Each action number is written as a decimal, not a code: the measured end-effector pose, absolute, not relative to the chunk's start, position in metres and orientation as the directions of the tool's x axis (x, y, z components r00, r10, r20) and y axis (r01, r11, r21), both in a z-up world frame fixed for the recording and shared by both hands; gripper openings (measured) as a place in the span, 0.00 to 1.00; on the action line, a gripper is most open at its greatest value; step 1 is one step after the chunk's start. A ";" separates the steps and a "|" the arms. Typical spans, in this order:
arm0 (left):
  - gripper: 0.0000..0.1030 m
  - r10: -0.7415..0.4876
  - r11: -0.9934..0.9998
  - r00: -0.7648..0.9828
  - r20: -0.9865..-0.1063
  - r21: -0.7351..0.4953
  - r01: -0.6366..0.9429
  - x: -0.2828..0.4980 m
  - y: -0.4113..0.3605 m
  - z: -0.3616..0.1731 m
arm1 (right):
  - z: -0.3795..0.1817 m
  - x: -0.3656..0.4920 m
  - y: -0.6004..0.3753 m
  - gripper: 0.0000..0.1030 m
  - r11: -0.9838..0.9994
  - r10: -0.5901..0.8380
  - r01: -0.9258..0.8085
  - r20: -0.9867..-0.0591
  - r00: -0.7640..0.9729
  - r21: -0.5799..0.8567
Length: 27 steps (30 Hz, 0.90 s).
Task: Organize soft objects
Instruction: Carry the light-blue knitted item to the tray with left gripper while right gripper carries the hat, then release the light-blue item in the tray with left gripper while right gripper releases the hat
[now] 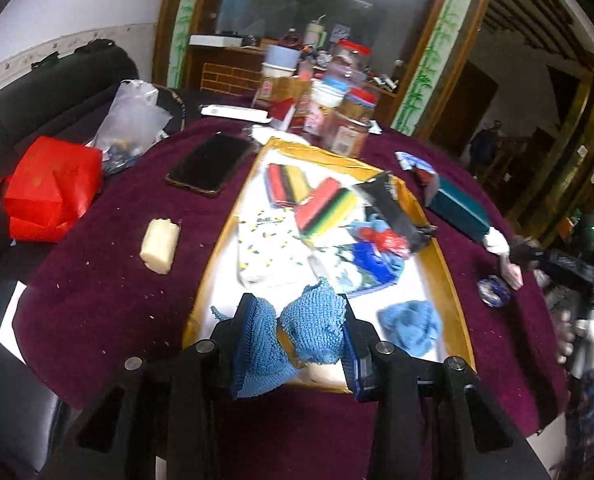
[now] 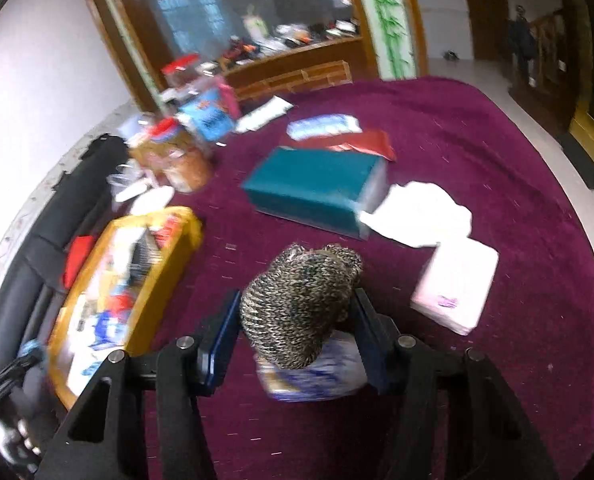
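Observation:
In the left wrist view my left gripper [image 1: 297, 308] is shut on a blue knitted cloth [image 1: 313, 328], over the near end of the yellow-rimmed tray [image 1: 411, 196]. In the tray lie two striped sponges [image 1: 329, 208], a white patterned cloth [image 1: 269, 248], a light blue knit [image 1: 411, 326] and other small soft items. In the right wrist view my right gripper [image 2: 297, 296] is shut on a brown-and-black mottled knitted piece [image 2: 301, 304], above the maroon tablecloth. A blurred blue-and-white thing [image 2: 317, 376] lies under it. The tray [image 2: 177, 264] is to its left.
Left of the tray are a phone [image 1: 209, 164], a cream block [image 1: 159, 244] and a red bag [image 1: 49, 188]. A teal box [image 2: 313, 188], white tissue [image 2: 421, 216] and a pink-white packet [image 2: 457, 292] lie ahead of the right gripper. Jars [image 2: 177, 160] crowd the far edge.

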<state>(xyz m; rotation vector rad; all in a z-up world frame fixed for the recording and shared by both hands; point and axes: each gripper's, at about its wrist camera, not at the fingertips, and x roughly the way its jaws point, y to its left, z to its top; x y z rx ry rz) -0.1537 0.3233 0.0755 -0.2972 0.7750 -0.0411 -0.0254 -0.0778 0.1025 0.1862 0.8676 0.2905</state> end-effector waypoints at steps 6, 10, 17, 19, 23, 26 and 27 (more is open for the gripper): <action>0.46 -0.134 0.962 0.693 -0.708 -0.262 -0.082 -0.135 0.324 0.068 | 0.117 -0.040 -0.020 0.52 0.904 0.422 -0.318 -0.716 0.556 0.286; 0.58 -0.051 0.982 0.657 -0.752 -0.156 -0.103 -0.119 0.311 0.061 | 0.113 -0.049 0.025 0.52 0.863 0.483 -0.407 -0.725 0.491 0.299; 0.71 -0.031 0.968 0.701 -0.713 -0.196 -0.157 -0.130 0.326 0.074 | 0.105 -0.067 0.106 0.52 0.755 0.590 -0.557 -0.730 0.345 0.346; 0.72 -0.047 0.956 0.732 -0.679 -0.242 -0.164 -0.140 0.335 0.083 | 0.103 -0.069 0.130 0.52 0.710 0.627 -0.591 -0.725 0.283 0.383; 0.75 -0.043 0.918 0.786 -0.617 -0.335 -0.213 -0.167 0.363 0.095 | 0.095 -0.075 0.169 0.52 0.647 0.657 -0.639 -0.730 0.191 0.415; 0.76 -0.032 0.896 0.801 -0.598 -0.372 -0.242 -0.180 0.377 0.096 | 0.081 -0.074 0.195 0.52 0.604 0.673 -0.646 -0.733 0.099 0.467; 0.76 -0.031 0.889 0.803 -0.595 -0.383 -0.249 -0.183 0.382 0.095 | 0.076 -0.073 0.202 0.52 0.599 0.670 -0.645 -0.738 0.078 0.475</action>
